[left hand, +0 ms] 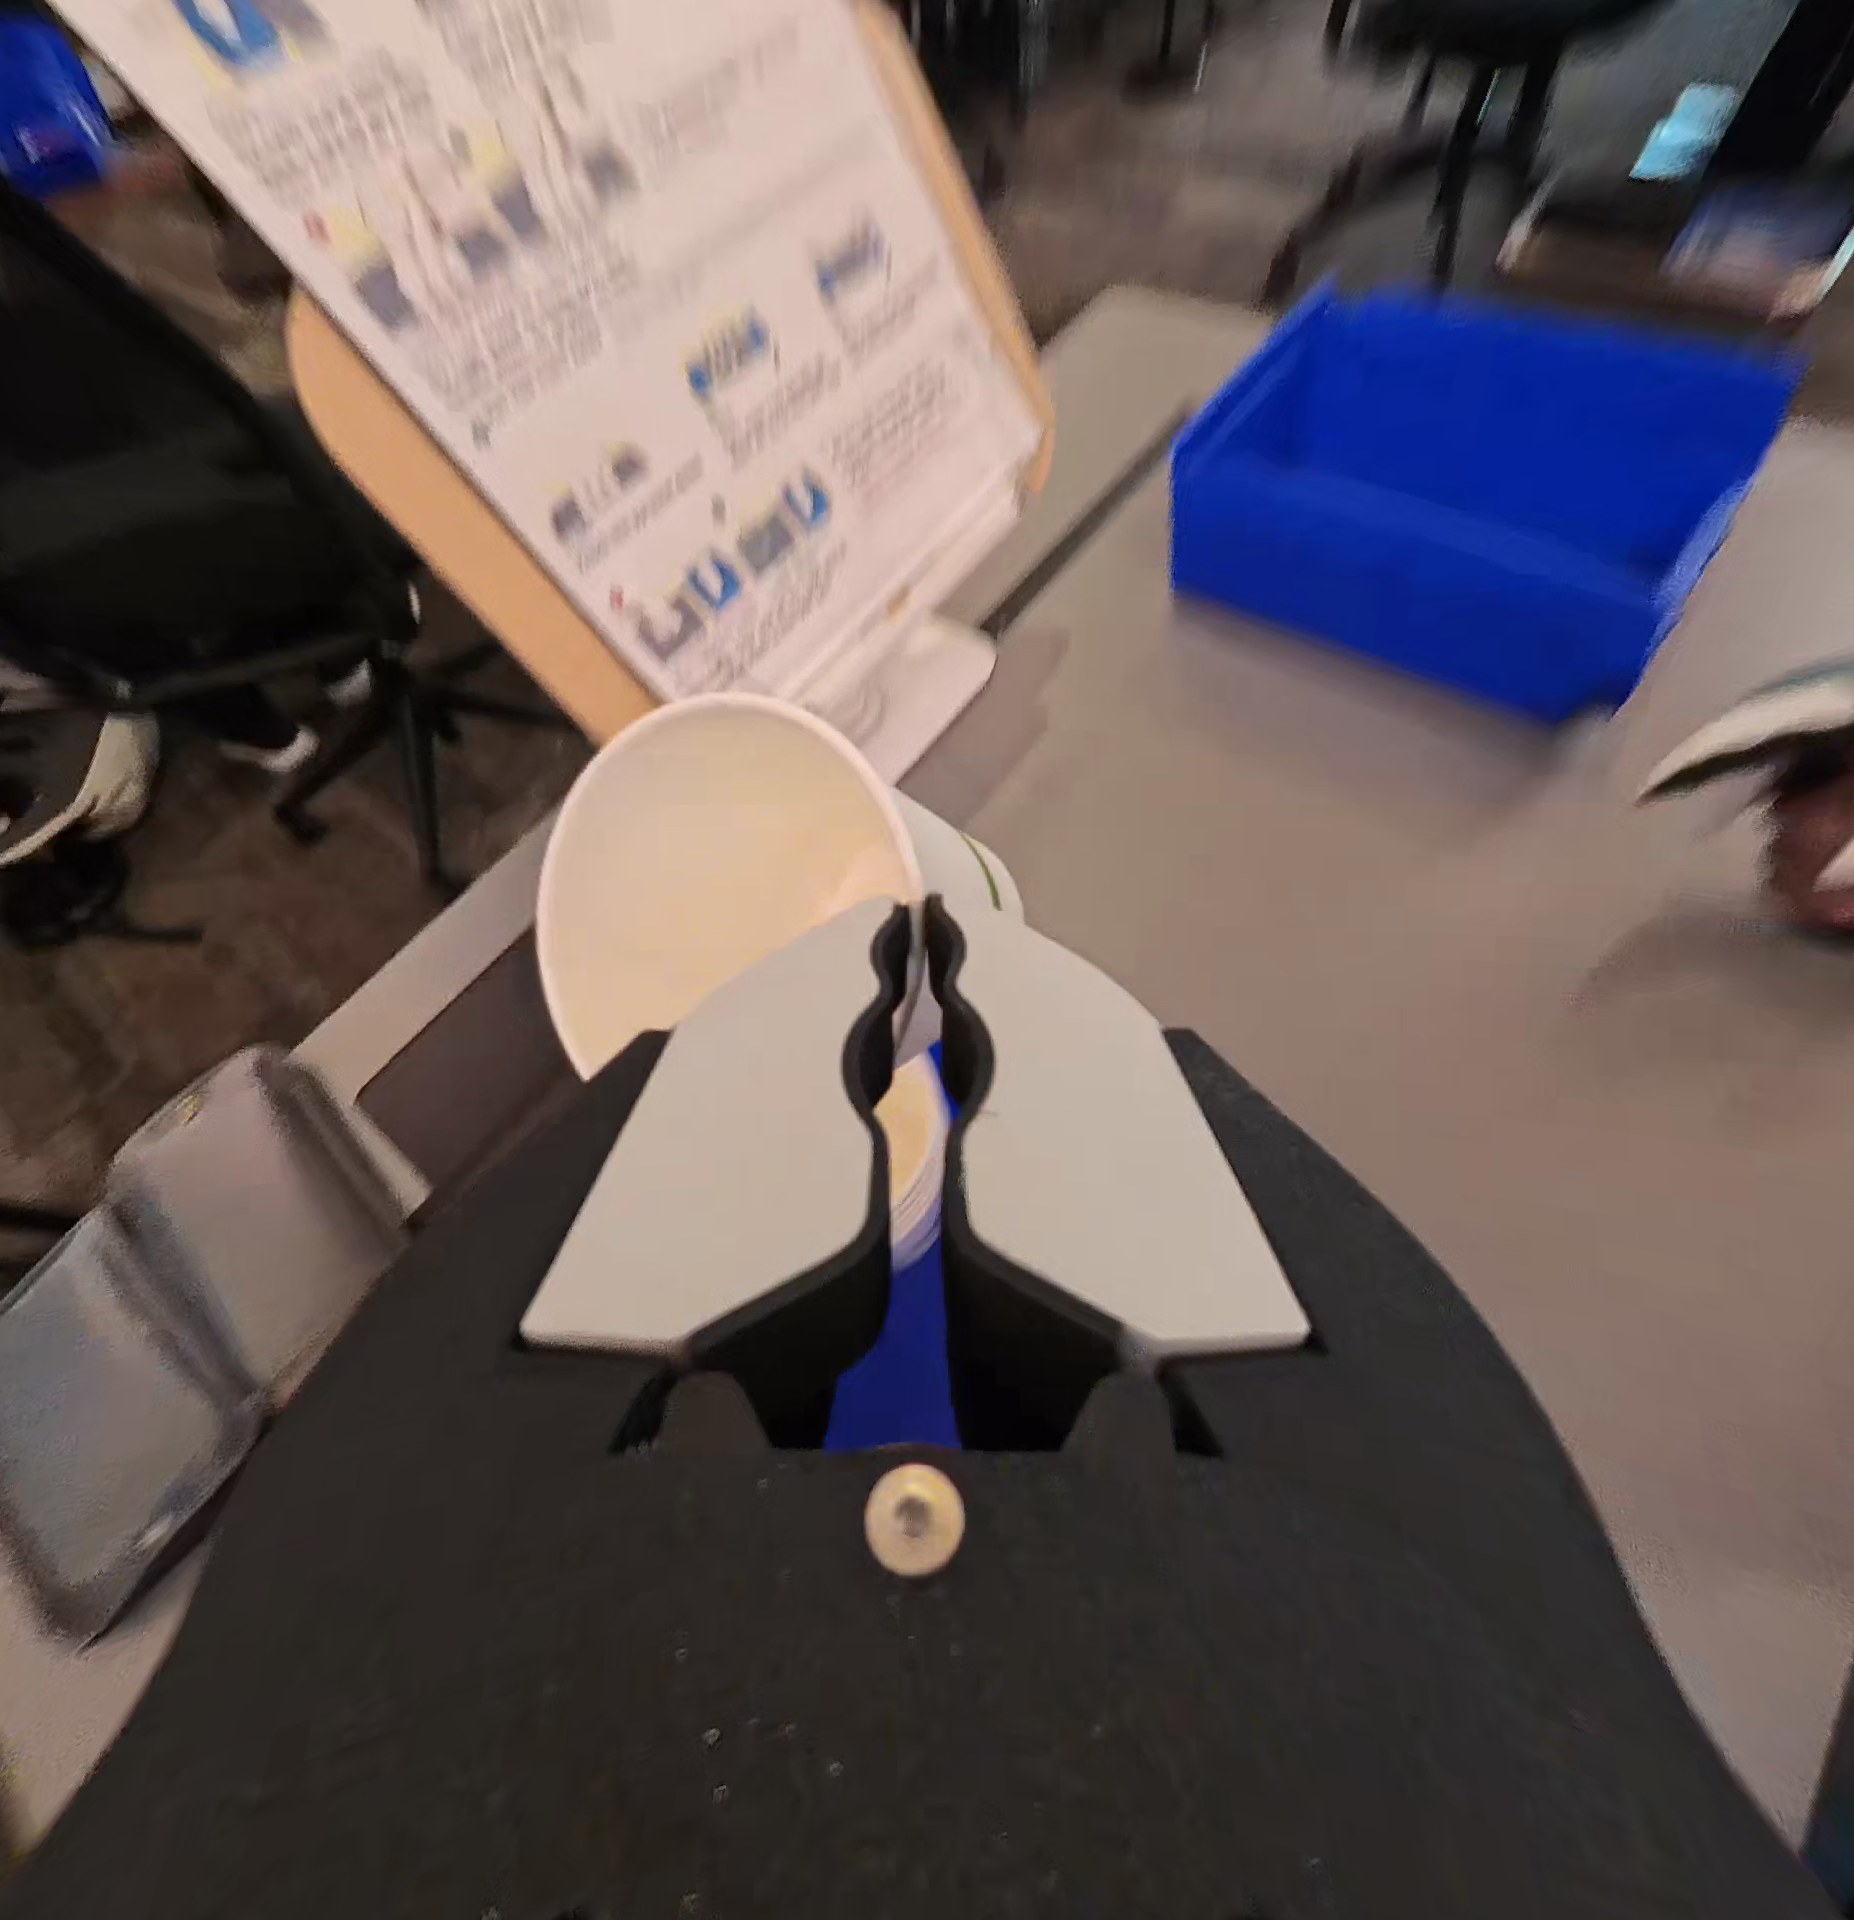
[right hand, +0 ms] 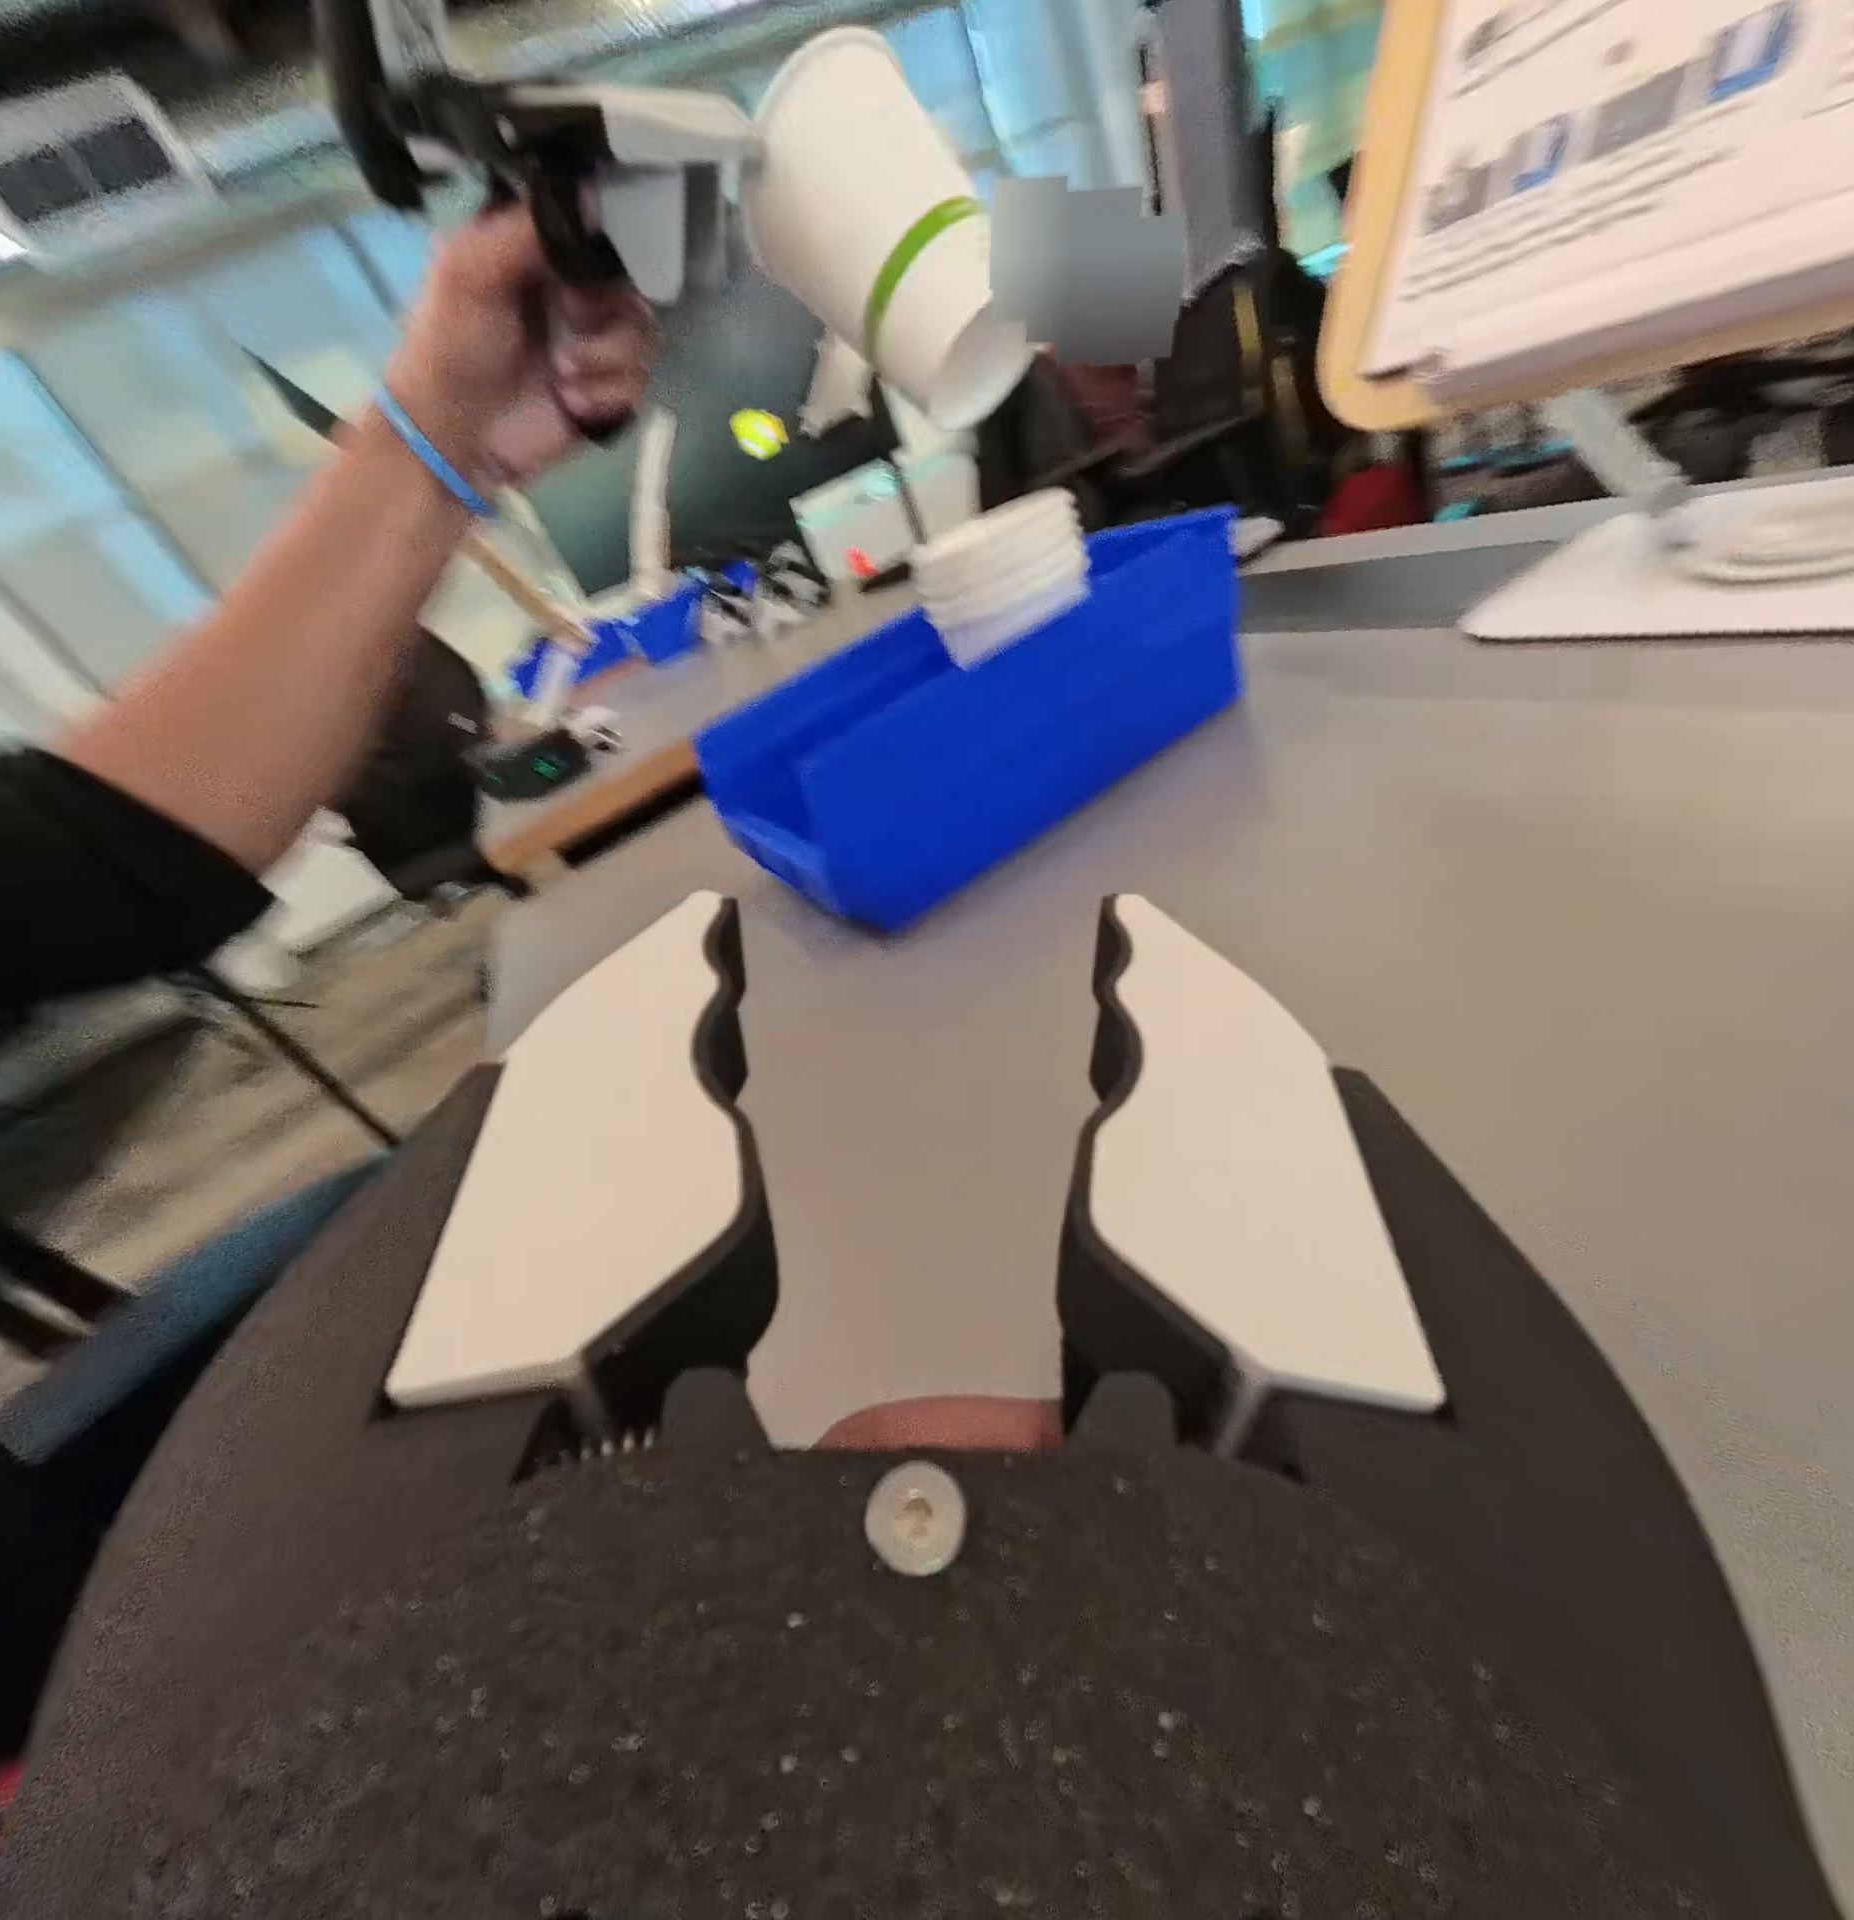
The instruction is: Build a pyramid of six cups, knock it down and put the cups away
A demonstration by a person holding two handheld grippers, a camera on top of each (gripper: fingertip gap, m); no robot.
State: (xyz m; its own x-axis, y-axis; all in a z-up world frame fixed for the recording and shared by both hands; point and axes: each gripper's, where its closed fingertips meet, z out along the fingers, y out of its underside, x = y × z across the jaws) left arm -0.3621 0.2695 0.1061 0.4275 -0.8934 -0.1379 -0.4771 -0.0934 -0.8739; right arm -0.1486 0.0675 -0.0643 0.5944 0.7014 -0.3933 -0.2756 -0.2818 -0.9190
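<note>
While the left gripper [left hand: 918,920] hangs in the air above the grey matte tabletop [right hand: 1474,935], its fingers are clenched on the rim of a white paper cup with a green band [right hand: 881,218]. The cup is tilted, its long axis slanting base-down toward the blue plastic bin [right hand: 964,748]. A stack of nested white paper cups [right hand: 1006,582] stands in the bin, rims ribbed one over another. Judged from this, the held cup is the last to be put away, and the stack lies below and ahead of it. The right gripper [right hand: 918,997] sits low over the tabletop, fingers spread, nothing between them, nearer the bin but idle. A printed board on a stand [left hand: 632,312] flanks the scene.
</note>
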